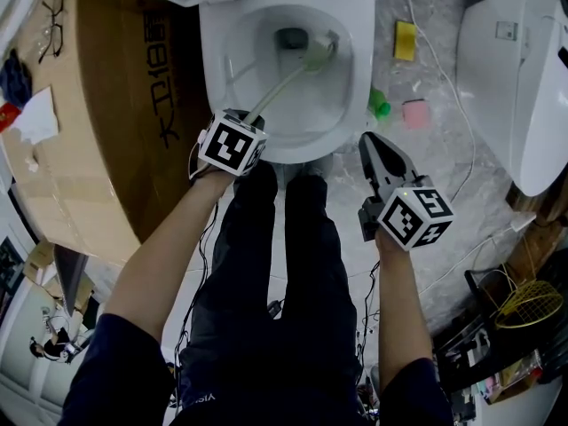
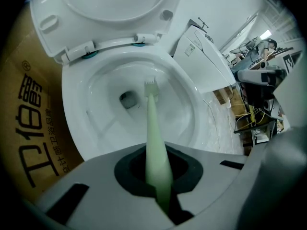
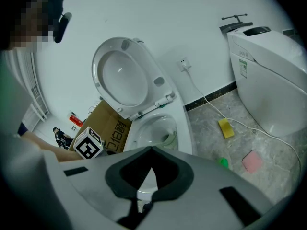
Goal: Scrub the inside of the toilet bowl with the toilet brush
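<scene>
Head view: left gripper holds toilet brush in bowl

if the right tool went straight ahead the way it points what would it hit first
Most likely the toilet rim. The right tool is shut and empty, and its own view shows white rim straight ahead through its gap. Depth is unclear, so it might pass beside the rim instead.

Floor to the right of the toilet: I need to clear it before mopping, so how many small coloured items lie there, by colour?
Yellow rectangular sponge: 1
Pink square sponge: 1
Small green plastic item: 1
Total: 3
</scene>
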`<state>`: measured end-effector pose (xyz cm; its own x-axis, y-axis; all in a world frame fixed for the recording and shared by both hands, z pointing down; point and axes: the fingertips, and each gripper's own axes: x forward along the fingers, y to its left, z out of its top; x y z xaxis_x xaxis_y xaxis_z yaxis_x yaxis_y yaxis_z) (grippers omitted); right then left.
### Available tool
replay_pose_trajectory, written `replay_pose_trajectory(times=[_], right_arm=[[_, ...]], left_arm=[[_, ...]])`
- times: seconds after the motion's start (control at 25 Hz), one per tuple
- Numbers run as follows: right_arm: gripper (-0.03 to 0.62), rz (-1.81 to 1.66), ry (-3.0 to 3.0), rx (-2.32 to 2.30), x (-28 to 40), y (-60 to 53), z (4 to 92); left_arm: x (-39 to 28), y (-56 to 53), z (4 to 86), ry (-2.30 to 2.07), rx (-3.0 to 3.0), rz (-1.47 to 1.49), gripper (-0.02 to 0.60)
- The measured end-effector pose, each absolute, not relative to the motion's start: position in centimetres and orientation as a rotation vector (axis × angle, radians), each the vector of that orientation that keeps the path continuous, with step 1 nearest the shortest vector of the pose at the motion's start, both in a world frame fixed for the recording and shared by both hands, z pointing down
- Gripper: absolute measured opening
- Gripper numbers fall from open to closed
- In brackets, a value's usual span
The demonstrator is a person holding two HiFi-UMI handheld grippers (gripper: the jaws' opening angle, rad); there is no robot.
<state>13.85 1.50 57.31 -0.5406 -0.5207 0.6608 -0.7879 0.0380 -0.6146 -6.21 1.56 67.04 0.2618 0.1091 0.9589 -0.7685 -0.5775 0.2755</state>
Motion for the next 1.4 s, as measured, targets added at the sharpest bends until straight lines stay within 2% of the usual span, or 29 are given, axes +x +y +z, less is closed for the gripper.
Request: replay_pose_trajectory(times=[0.6, 1.4], right_arm=[[0.005, 1.492, -2.071, 1.312, 12.4, 3.6, 57.3], [0.005, 1.482, -2.092, 1.231, 8.5, 3.2, 57.0]], left_arm=[[-6.7, 7.6, 66.9, -0.548, 1.715, 1.387, 0.032], [-11.2, 12.1, 66.2, -0.54, 1.583, 1.402, 0.031]])
